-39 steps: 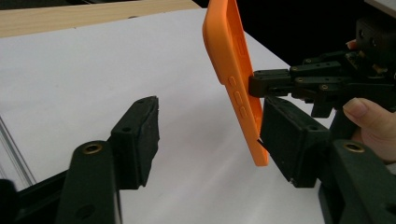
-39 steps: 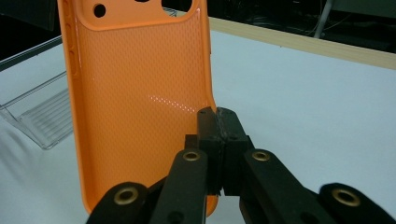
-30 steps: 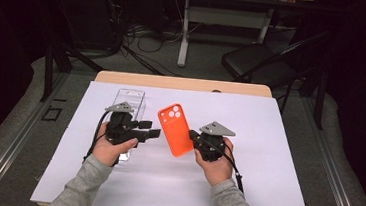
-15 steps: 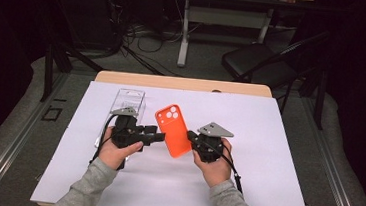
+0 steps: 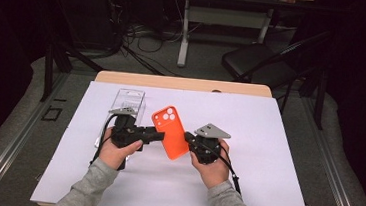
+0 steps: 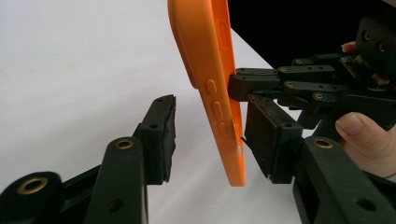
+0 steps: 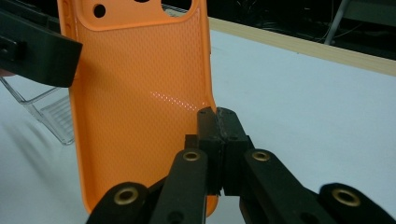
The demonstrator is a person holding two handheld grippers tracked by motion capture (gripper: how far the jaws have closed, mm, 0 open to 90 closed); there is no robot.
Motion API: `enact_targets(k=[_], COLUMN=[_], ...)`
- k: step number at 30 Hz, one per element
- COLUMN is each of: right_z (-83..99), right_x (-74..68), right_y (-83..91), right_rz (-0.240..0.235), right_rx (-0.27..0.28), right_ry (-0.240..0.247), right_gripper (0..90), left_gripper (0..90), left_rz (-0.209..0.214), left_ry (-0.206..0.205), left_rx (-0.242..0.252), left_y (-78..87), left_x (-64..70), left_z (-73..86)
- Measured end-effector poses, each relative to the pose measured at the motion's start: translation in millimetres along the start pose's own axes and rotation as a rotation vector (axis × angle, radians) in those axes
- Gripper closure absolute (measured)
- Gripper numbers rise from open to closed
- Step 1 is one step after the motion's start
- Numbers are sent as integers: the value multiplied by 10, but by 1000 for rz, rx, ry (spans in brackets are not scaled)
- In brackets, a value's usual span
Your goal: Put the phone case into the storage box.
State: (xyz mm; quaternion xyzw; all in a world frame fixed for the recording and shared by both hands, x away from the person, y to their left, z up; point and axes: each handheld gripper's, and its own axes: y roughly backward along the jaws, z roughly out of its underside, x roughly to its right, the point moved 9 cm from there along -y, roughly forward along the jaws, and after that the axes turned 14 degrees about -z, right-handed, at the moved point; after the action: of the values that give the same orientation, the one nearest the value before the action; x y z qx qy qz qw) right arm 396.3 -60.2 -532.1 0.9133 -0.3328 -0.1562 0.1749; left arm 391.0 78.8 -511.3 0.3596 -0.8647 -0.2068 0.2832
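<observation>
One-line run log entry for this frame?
right claw: shut on orange phone case edge | left claw: open, jaws straddling case's other edge | case: off table | clear packaging: behind

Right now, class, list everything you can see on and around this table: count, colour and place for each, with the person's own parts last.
Phone case: one, orange, held up above the sheet.
Clear plastic package: one, transparent, on the sheet behind the left gripper.
Sheet: one, white, covering the table.
Table: one, light wood, its far edge showing.
Chair: one, black, on the floor beyond.
Left gripper: black, open around the case's edge.
Right gripper: black, shut on the case's other edge.
Sleeves: two, grey.
</observation>
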Motion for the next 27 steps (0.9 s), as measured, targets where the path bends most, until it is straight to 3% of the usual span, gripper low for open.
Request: enact_targets(k=[7, 27], right_z=[10, 5], right_x=[-55, -128], right_y=[-21, -38], right_rz=[-13, -44], right_rx=[-8, -3], right_ry=[2, -3], right_gripper=[898, 897], left_gripper=[572, 690], left_rz=[12, 27], left_ry=[31, 40], left_rx=[-14, -5], left_y=[-2, -1], left_x=[-7, 14], left_z=[12, 18])
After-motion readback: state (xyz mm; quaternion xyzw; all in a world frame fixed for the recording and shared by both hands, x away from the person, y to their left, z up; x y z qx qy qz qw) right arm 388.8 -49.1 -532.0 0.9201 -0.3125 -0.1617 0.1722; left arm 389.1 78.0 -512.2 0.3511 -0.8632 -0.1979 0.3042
